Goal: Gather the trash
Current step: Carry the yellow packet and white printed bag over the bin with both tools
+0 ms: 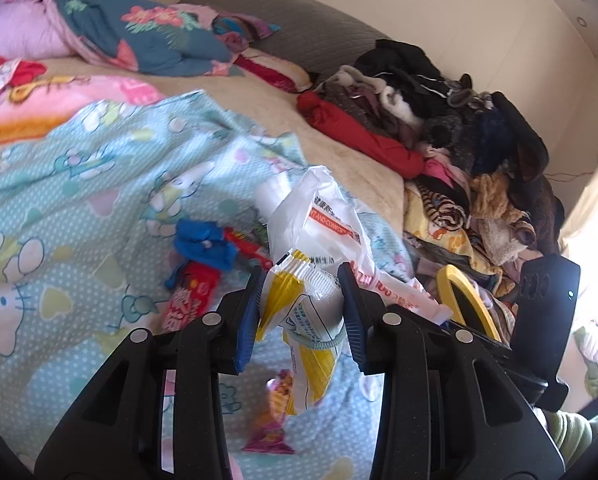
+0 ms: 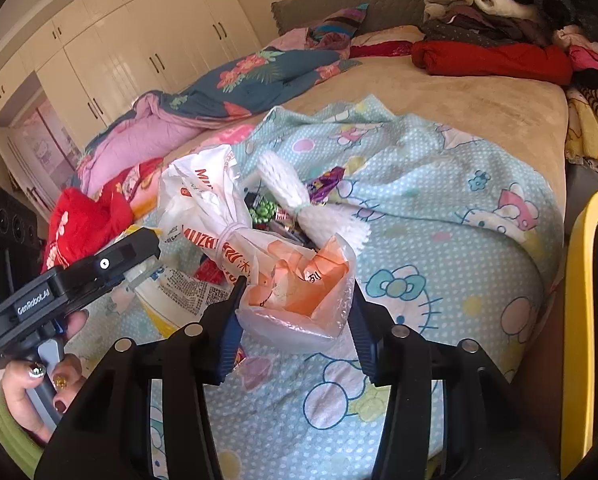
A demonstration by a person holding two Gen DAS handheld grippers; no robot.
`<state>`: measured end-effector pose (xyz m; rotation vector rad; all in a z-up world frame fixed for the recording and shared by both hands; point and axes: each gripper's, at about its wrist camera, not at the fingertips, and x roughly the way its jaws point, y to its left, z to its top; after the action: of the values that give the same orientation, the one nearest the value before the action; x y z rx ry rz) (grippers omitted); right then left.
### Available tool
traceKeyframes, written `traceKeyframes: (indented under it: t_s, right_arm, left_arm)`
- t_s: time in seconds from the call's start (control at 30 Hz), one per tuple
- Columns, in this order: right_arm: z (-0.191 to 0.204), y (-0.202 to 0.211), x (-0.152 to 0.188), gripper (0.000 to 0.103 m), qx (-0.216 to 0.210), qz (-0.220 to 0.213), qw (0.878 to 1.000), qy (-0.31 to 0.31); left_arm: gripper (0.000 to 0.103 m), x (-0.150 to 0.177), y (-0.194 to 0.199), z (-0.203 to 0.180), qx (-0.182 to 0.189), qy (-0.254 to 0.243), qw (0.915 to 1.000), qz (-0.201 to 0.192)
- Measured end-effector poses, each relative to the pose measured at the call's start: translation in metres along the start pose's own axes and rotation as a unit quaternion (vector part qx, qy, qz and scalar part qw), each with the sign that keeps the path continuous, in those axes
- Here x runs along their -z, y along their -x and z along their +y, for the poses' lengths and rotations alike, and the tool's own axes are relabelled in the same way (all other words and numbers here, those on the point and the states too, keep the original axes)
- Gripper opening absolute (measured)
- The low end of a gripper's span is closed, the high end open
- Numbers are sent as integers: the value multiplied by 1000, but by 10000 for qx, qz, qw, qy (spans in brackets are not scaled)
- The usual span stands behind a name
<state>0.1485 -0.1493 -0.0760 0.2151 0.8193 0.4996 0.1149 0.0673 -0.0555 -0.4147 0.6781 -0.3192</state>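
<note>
In the left wrist view my left gripper (image 1: pixel 302 280) is shut on a yellow-and-white wrapper (image 1: pixel 299 312), which hangs down between the blue pads. Behind it a white plastic bag with orange print (image 1: pixel 323 216) rises off the bedspread. In the right wrist view my right gripper (image 2: pixel 297 284) is shut on the clear, orange-tinted end of that knotted plastic bag (image 2: pixel 295 292). More trash lies on the quilt: a blue scrap (image 1: pixel 203 240), a red packet (image 1: pixel 191 296), a purple snack wrapper (image 1: pixel 273 420) and a white foam net (image 2: pixel 287 188).
A Hello Kitty quilt (image 2: pixel 439 208) covers the bed. Piled clothes (image 1: pixel 459 120) line its right side, folded bedding (image 1: pixel 147 36) its head. A yellow-rimmed bin (image 2: pixel 579 320) stands by the bed at right. A hand (image 2: pixel 31 384) holds the left gripper's body (image 2: pixel 79 280). Wardrobes (image 2: pixel 111 52) stand behind.
</note>
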Motion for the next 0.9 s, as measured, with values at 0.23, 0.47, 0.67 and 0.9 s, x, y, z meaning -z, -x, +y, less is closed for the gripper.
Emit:
traceKeyframes:
  t_s: [0.23, 0.47, 0.67, 0.9]
  right_arm:
    - [-11, 21, -9, 45, 30, -253, 9995, -198]
    - [-17, 40, -14, 45, 126, -437, 9988, -172]
    - [-24, 56, -16, 45, 226, -562, 9980, -171]
    - [-36, 81, -18, 45, 353, -730, 9965, -223]
  left_arm:
    - [30, -4, 8, -21, 131, -167, 9997, -110]
    - [30, -5, 11, -41, 207, -337, 9991, -133]
    - [29, -4, 10, -57, 239, -479, 9985, -110]
    - [29, -1, 9, -79, 244, -648, 9975, -122]
